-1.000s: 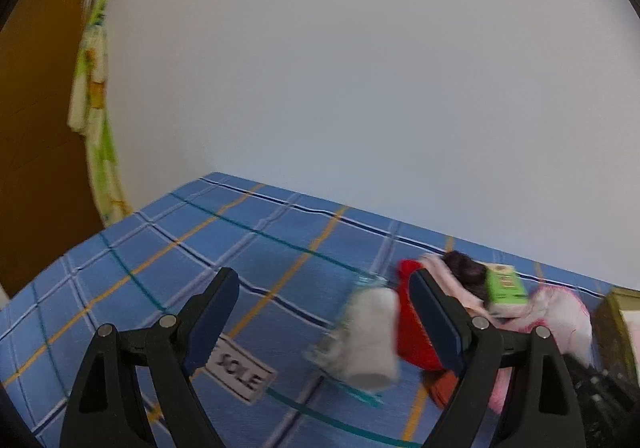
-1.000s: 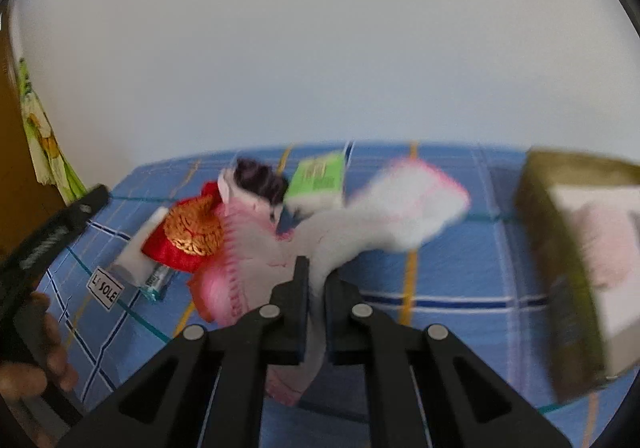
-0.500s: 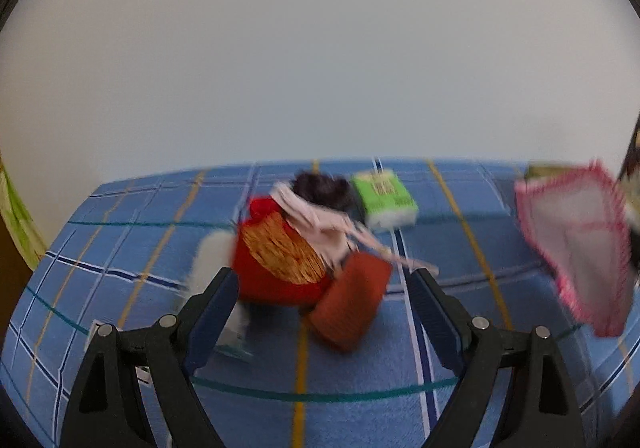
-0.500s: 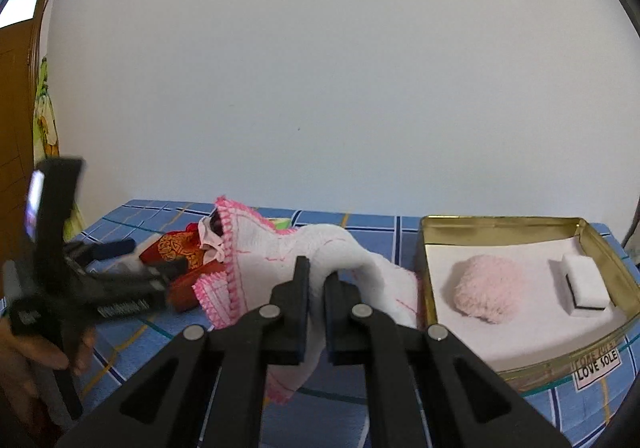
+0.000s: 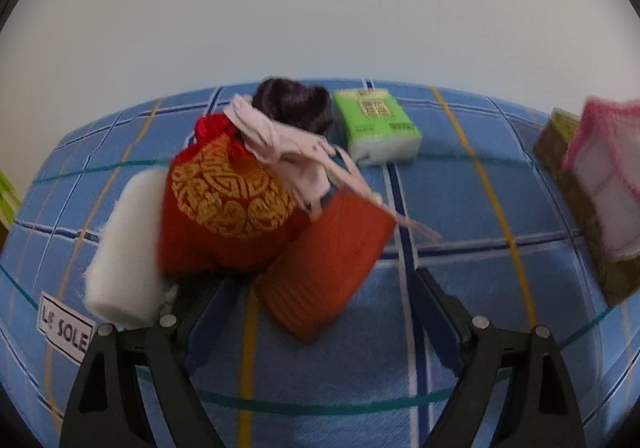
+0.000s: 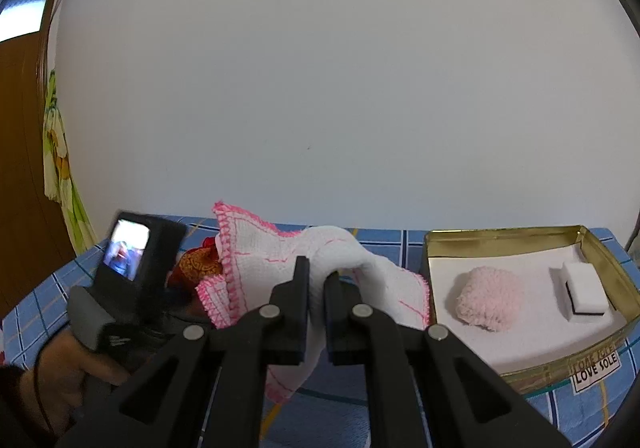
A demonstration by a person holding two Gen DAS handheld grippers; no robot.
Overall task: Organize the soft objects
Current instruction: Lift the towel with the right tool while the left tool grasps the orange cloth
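Observation:
My left gripper (image 5: 320,284) is open and points down at a pile on the blue checked cloth. Its fingers straddle an orange-red knitted piece (image 5: 328,260) without touching it. A red pouch with gold embroidery (image 5: 224,200) leans on the knitted piece, with a white roll (image 5: 124,248) at its left. A pale pink strappy cloth (image 5: 288,152) and a dark tuft (image 5: 292,100) lie on top. My right gripper (image 6: 316,272) is shut on a white cloth with pink trim (image 6: 276,252), which hangs above the table just left of a gold tin (image 6: 500,234).
The tin holds a pink fluffy pad (image 6: 488,296) and a white sponge (image 6: 584,292) on a white lining. A green tissue pack (image 5: 376,124) lies behind the pile. A hand (image 6: 60,372) holds the left gripper's body (image 6: 132,260). A white wall stands close behind the table.
The left gripper swung right and tipped down until the pile sits between its fingers. The right gripper lifted the pink-trimmed cloth off the pile and carried it toward the tin.

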